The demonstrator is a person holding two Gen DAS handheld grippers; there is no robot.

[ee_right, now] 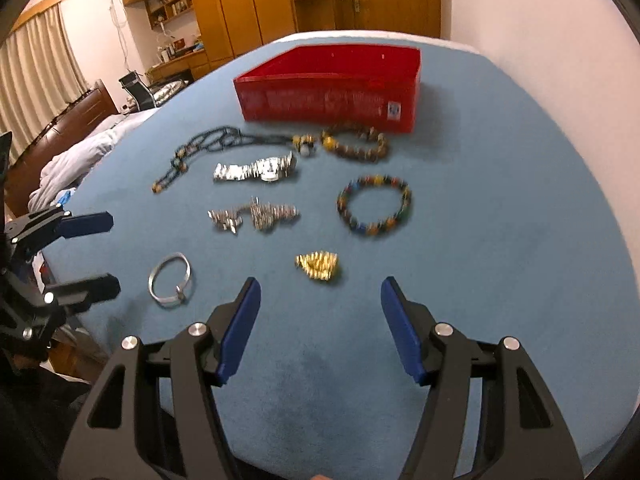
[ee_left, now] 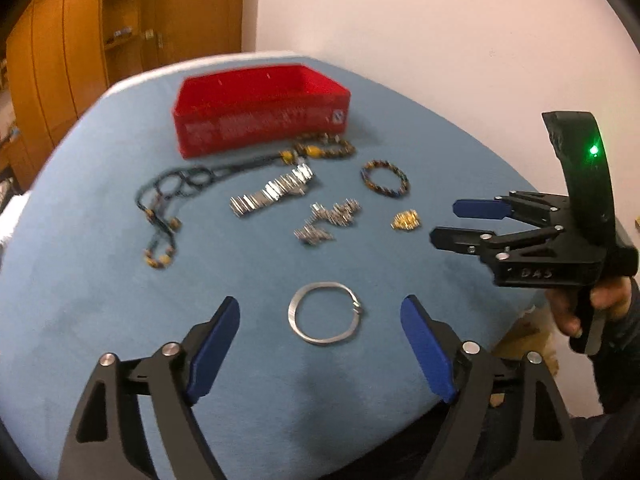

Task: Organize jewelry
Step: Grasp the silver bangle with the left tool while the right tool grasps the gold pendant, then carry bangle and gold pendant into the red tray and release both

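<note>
Holding both tools above the blue table (ee_left: 100, 300), I had the left gripper (ee_left: 320, 340) aimed down at the silver bangle (ee_left: 325, 313), which lay flat between the lines of its fingers. Its jaws were spread wide, with nothing between the pads, presumably to straddle the ring's full width. The right gripper (ee_right: 320, 328) pointed at the small gold piece (ee_right: 319, 266) just ahead of it; its jaws stood apart and empty as well. The red box (ee_left: 260, 112) sat at the far side, open-topped, and looked empty from both views; I judged it the destination. All jewelry remained on the cloth: the dark beaded necklace (ee_left: 176, 196), the silver watch (ee_left: 272, 194), the silver chain pile (ee_left: 326, 220), the multicoloured bead bracelet (ee_right: 374, 206) and the brown bead bracelet (ee_right: 356, 144) lying against the box front. The pieces lay well apart, which allowed single picks.
</note>
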